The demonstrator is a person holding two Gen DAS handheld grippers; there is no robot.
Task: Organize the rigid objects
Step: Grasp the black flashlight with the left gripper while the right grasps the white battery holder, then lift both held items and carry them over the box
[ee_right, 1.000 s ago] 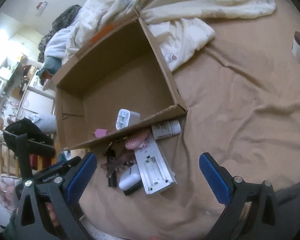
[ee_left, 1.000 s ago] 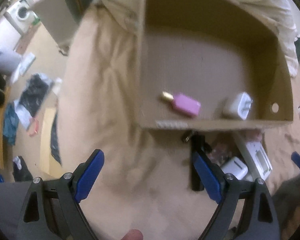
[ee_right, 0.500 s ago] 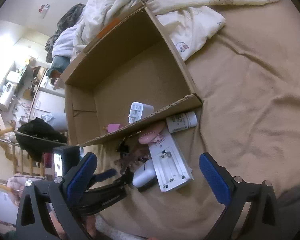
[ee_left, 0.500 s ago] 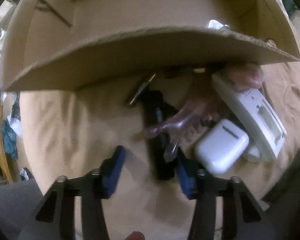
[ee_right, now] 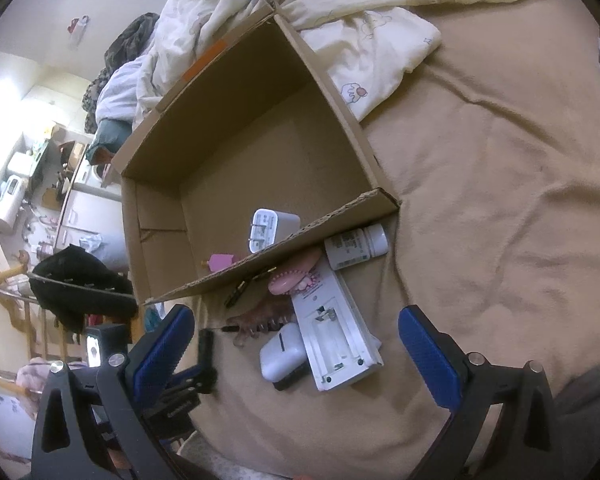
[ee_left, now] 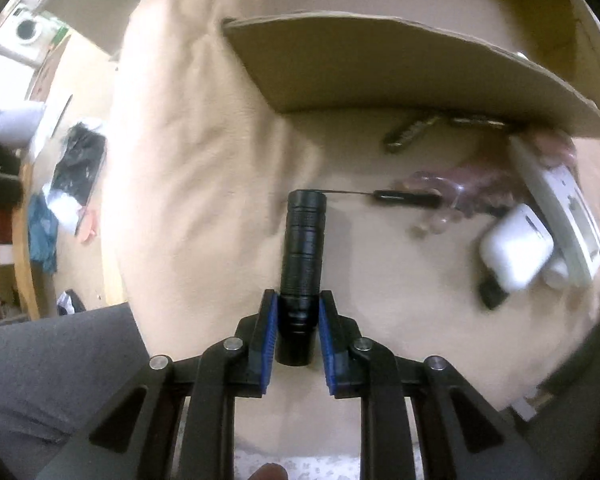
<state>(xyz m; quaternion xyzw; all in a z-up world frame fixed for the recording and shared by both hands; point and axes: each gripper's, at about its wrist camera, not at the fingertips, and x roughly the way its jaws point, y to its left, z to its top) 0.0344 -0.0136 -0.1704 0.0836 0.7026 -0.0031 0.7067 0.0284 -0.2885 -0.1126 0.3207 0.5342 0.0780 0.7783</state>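
My left gripper (ee_left: pixel 298 314) is shut on a black flashlight (ee_left: pixel 303 248), held above the tan bed sheet (ee_left: pixel 188 184); a thin strap runs from its tip toward the pile. It also shows in the right wrist view (ee_right: pixel 205 346). The cardboard box (ee_right: pixel 256 152) holds a white charger (ee_right: pixel 274 229) and a pink item (ee_right: pixel 220 261). In front of it lie a white earbud case (ee_right: pixel 280 354), a white remote (ee_right: pixel 334 320), a pill bottle (ee_right: pixel 354 246), a clear hair claw (ee_right: pixel 260 318) and a pink comb (ee_right: pixel 294 274). My right gripper (ee_right: pixel 296 354) is open above the pile.
A cream blanket (ee_right: pixel 364 28) lies behind the box. The bed's left edge drops to a floor with clothes (ee_left: pixel 76 168). Furniture and a washing machine (ee_left: pixel 28 32) stand at far left.
My left gripper closed on the black flashlight and pulled it back from the pile and the box. My right gripper stayed open, drifting slightly.
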